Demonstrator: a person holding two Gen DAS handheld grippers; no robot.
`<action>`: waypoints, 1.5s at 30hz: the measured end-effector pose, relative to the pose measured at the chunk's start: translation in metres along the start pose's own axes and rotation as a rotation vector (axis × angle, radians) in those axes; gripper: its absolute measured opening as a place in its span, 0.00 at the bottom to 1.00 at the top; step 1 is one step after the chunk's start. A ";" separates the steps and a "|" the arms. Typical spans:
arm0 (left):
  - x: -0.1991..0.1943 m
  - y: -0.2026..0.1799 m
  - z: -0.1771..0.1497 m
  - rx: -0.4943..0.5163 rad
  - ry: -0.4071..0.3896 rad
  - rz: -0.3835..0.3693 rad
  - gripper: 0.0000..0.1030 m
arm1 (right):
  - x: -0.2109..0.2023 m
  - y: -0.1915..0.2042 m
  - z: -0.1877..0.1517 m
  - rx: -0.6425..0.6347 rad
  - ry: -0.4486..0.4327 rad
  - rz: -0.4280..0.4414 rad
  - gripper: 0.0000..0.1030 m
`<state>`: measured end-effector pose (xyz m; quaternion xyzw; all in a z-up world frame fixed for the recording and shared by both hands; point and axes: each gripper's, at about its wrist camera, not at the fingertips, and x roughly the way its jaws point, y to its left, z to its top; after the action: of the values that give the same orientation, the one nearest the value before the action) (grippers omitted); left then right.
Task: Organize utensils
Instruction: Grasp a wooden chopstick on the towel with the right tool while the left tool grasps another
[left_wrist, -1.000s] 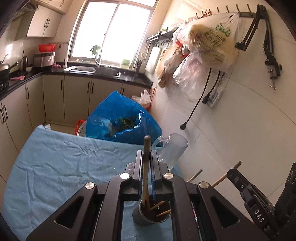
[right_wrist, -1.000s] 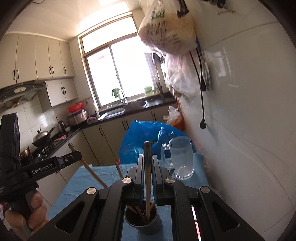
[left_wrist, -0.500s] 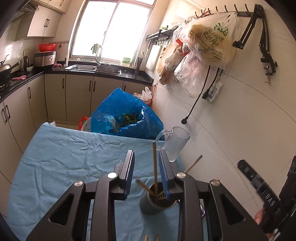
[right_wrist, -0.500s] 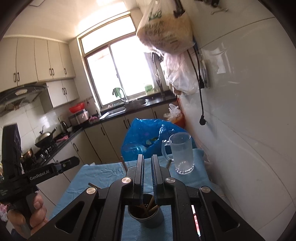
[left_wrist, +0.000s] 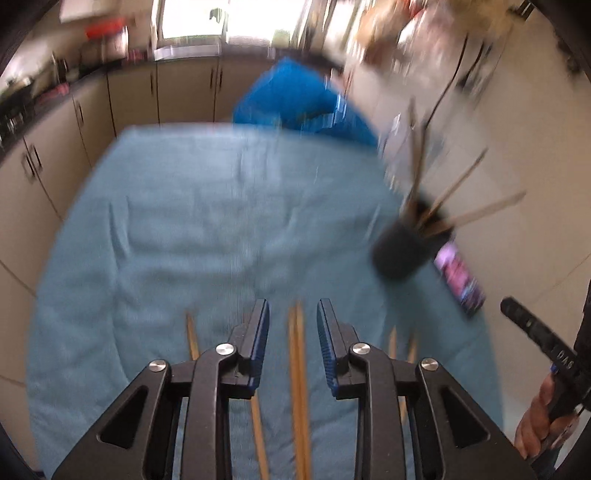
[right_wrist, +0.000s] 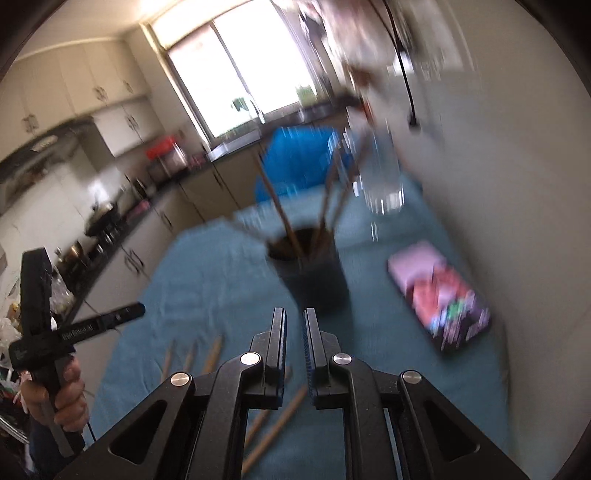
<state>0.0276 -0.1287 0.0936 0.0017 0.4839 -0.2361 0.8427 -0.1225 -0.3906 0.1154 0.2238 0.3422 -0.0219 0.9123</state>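
**Kitchen desk, chopsticks half sorted**

Blue-clothed desk (left_wrist: 177, 229) carries my work: loose chopsticks (left_wrist: 298, 369) lie along its near edge, the dark holder cup (right_wrist: 314, 273) near its right edge. My left claw (left_wrist: 292, 325), closing, straddles a pair without touching. My right claw (right_wrist: 294, 343) is pressed together, empty. Next, I judge: pinch, lift, drop into the cup.

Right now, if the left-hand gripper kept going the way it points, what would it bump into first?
Probably the wooden chopsticks lying on the blue cloth between the left gripper's closing jaws, though blur makes depth uncertain.
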 end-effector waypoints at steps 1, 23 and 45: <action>0.013 0.002 -0.005 0.004 0.039 -0.004 0.20 | 0.008 -0.002 -0.008 0.011 0.033 0.006 0.10; 0.091 -0.005 -0.009 0.043 0.179 0.063 0.10 | 0.057 -0.021 -0.039 0.108 0.213 -0.042 0.10; 0.070 0.008 -0.021 -0.020 0.120 -0.043 0.07 | 0.139 0.021 -0.033 -0.013 0.404 -0.237 0.10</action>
<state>0.0430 -0.1450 0.0234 -0.0029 0.5358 -0.2490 0.8068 -0.0326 -0.3420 0.0135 0.1761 0.5417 -0.0816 0.8178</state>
